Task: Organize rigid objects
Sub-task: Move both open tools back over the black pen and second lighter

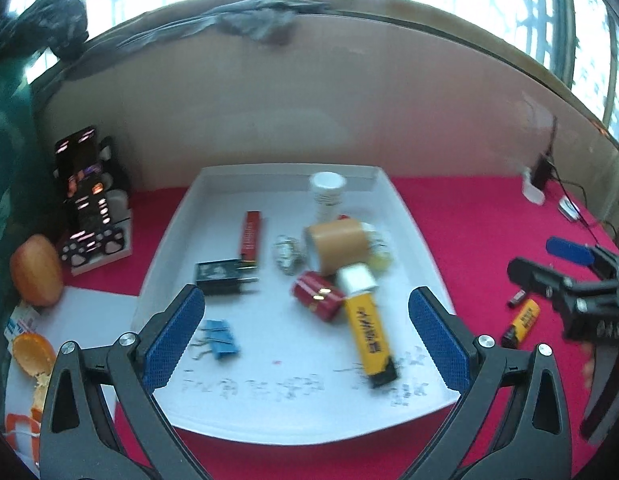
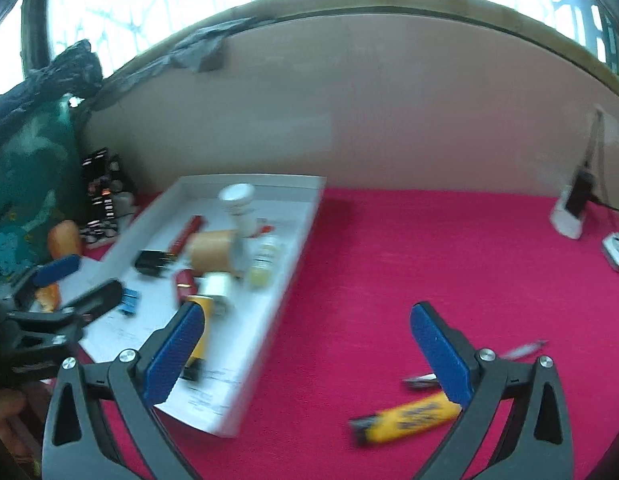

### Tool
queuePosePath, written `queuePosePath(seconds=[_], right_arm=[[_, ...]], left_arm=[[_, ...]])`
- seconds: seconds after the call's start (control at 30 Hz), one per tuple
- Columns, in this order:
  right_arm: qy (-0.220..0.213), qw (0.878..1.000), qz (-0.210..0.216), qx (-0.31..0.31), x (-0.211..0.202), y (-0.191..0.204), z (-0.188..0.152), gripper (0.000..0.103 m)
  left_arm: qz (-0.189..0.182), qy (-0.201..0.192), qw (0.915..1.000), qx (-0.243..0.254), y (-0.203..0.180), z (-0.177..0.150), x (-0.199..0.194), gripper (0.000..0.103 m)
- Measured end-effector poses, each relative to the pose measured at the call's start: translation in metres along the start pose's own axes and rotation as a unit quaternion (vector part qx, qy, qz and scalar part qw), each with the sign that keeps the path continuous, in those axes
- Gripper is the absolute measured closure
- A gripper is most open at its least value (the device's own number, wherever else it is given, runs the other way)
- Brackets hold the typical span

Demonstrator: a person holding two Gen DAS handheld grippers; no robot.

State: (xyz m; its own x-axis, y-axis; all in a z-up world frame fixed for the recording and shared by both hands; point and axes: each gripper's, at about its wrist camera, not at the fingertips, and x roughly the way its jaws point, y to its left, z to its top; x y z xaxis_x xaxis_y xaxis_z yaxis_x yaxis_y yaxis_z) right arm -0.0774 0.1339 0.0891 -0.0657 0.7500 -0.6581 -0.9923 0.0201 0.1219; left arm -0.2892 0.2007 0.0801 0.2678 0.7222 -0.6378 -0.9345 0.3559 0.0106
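A white tray (image 1: 405, 216) sits on the red cloth. It holds a yellow glue stick (image 1: 369, 336), a red can (image 1: 319, 296), a tape roll (image 1: 337, 244), a white cup (image 1: 327, 192), a red lighter (image 1: 251, 236), a black plug (image 1: 221, 276) and a blue binder clip (image 1: 221, 338). My left gripper (image 1: 305, 336) is open and empty over the tray's near half. My right gripper (image 2: 307, 352) is open and empty above the cloth right of the tray (image 2: 269, 320). A yellow lighter (image 2: 405, 420) and a small dark battery (image 2: 419, 381) lie on the cloth by its right finger.
A black patterned organizer (image 1: 89, 200) and an orange lid (image 1: 35, 276) stand left of the tray. A phone on a white stand (image 2: 573, 204) with cables is at the far right. A beige wall panel (image 1: 309, 100) backs the table.
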Motion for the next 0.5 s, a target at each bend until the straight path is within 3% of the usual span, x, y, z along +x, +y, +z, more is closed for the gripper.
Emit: queuePosePath(seconds=[0.2,0.27,0.33,0.4,0.5], right_arm=[[-0.006,0.997,-0.041,0.058,-0.017,-0.078,-0.004,0.0],[-0.008,0.996,-0.035,0.082,-0.021,-0.102,-0.002,0.0],[0.002,0.994,-0.007,0.107,-0.018,-0.123,0.001,0.0],[0.022,0.99,0.048,0.127,-0.005,-0.139,0.004,0.0],[0.041,0.986,0.104,0.128,0.014,-0.141,0.006,0.0]], left_arm=[[-0.031,0.001,0.9986,0.043,-0.04,-0.001,-0.007,0.0],[-0.057,0.001,0.9969,0.055,-0.054,-0.002,-0.01,0.0],[-0.092,0.004,0.9934,0.069,-0.071,-0.004,-0.013,0.0],[-0.133,0.012,0.9874,0.086,-0.089,-0.008,-0.016,0.0],[-0.206,0.041,0.971,0.114,-0.117,-0.018,-0.015,0.0]])
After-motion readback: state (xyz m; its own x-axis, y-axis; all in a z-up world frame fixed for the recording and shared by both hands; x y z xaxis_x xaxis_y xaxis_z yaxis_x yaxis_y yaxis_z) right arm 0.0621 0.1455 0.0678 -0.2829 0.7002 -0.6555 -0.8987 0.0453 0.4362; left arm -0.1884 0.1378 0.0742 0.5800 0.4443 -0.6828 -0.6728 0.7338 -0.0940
